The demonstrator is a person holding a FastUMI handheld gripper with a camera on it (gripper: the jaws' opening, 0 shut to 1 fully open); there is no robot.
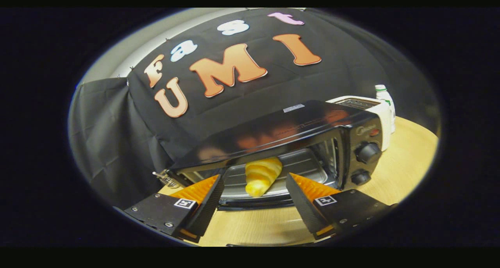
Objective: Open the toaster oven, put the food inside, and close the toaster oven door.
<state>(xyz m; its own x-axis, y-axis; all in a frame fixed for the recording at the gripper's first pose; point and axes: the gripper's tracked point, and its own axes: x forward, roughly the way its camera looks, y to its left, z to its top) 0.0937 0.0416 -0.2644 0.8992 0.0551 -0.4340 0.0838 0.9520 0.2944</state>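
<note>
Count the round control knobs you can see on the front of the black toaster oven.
2. The upper black round knob sits under the red light on the black toaster oven; the lower black round knob sits just below it. None looks hidden. The jaws stand open.

I held the gripper [254, 182] with its fingers spread apart before the toaster oven [289, 143], which stood on the table [406, 162]. The croissant [261, 175] lay inside the oven on its tray [304, 168], just beyond and between the fingers. Behind the oven, to the right of the claw, stood a toaster [375, 108], with a bottle [384, 96] behind it.
</note>
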